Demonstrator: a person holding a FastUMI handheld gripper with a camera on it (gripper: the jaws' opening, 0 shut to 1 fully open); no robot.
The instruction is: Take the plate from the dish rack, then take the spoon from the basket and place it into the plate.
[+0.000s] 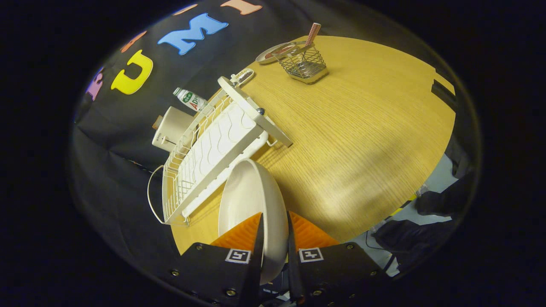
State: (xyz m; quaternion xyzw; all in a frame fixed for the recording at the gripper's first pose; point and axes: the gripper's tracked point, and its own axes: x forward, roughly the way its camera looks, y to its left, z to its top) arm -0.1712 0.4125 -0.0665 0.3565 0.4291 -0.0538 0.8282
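So the claw (pixel 273 232) is pinching the plate (pixel 247 200) by its rim, holding it clear of the dish rack (pixel 209 153). First step's basically wrapping up; next it's needing a flat set-down on the surface (pixel 362 128), then heading for the spoon (pixel 312 34) in the basket (pixel 305 64) near the far edge.

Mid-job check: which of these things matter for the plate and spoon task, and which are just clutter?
Job: white plate clamped in the jaws; dish rack; wire basket holding the spoon.
Clutter: bottle, white box, far dish behind the basket.

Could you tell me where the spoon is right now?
The spoon stands in the wire basket across the table, far beyond the fingers.
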